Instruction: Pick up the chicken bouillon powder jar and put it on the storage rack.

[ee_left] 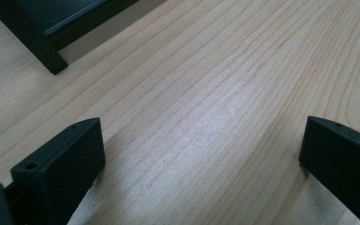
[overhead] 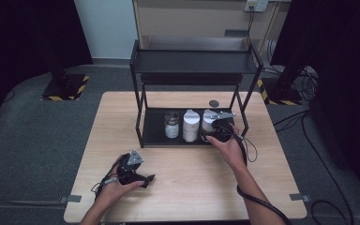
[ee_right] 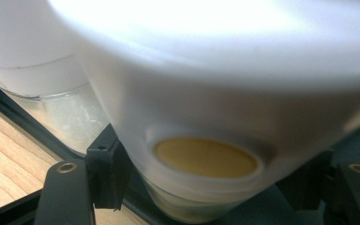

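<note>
There, right gripper point(overhead: 211, 132) around white jar point(overhead: 208, 119) on black shelf point(overhead: 154, 126)

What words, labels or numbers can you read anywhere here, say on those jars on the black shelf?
No text can be read in any view.
Jar with the dark label: print too small to read.
Two white jars: no lettering visible.
Jar in the right gripper: plain yellow round patch, no writing; close and blurred.

wooden table point(overhead: 183, 187) | black two-tier rack point(overhead: 192, 61) | dark round disc point(overhead: 213, 103) on table behind rack
</note>
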Demonstrator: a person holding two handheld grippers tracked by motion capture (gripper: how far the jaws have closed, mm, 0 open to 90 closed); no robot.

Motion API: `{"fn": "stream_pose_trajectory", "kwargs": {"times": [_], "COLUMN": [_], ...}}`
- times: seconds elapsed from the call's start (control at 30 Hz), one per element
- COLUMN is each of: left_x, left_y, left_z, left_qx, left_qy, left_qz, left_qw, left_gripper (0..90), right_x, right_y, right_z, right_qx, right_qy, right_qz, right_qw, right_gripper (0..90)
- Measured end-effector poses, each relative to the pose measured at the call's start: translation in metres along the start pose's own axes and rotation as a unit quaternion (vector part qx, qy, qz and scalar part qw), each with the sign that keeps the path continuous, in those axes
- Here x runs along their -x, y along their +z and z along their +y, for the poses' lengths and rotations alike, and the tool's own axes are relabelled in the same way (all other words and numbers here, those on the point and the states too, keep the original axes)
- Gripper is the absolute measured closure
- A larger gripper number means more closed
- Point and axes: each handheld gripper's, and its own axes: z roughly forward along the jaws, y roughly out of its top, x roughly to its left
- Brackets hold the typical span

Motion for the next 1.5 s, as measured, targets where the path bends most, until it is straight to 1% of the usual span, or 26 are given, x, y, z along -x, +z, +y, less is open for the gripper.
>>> {"fn": "stream_pose_trajectory", "kwargs": {"times": [0.3, 0.5, 0.63, 0.77, 0.87, 1.07, 1.13, 1.5], "left_x": [0.000, 0.000, 0.000, 0.000, 0.000, 0.000, 0.000, 0.000], "left_y": [0.000, 0.000, 0.000, 0.000, 0.000, 0.000, 0.000, 0.000], "left_z": [0.000, 0.000, 0.000, 0.000, 0.000, 0.000, 0.000, 0.000], "left_qx": [0.000, 0.000, 0.000, 0.000, 0.000, 0.000, 0.000, 0.000], "left_qy": [0.000, 0.000, 0.000, 0.000, 0.000, 0.000, 0.000, 0.000], "left_qz": [0.000, 0.000, 0.000, 0.000, 0.000, 0.000, 0.000, 0.000], "left_qw": [1.0000, 1.0000, 1.0000, 1.0000, 1.0000, 1.0000, 1.0000, 1.0000], "left_gripper": [0.0, 0.0, 0.0, 0.0, 0.0, 0.0, 0.0, 0.0], "right_x": [0.000, 0.001, 0.001, 0.002, 0.001, 0.000, -0.001, -0.008], "right_y": [0.001, 0.000, 0.001, 0.001, -0.001, -0.003, -0.005, -0.013], "right_z": [-0.001, -0.001, -0.001, 0.000, -0.001, 0.000, 0.000, -0.001], "right_qx": [0.002, 0.005, 0.006, 0.004, 0.005, -0.002, -0.004, -0.010], "right_qy": [-0.001, 0.003, 0.003, 0.009, 0.006, -0.005, -0.011, -0.031], "right_qz": [0.001, 0.004, 0.006, 0.006, 0.001, -0.005, -0.009, -0.022], "right_qw": [1.0000, 1.0000, 1.0000, 0.9999, 1.0000, 1.0000, 0.9999, 0.9992], "right_gripper": [30.7, 27.9, 24.6, 17.8, 14.9, 11.2, 10.9, 9.5]}}
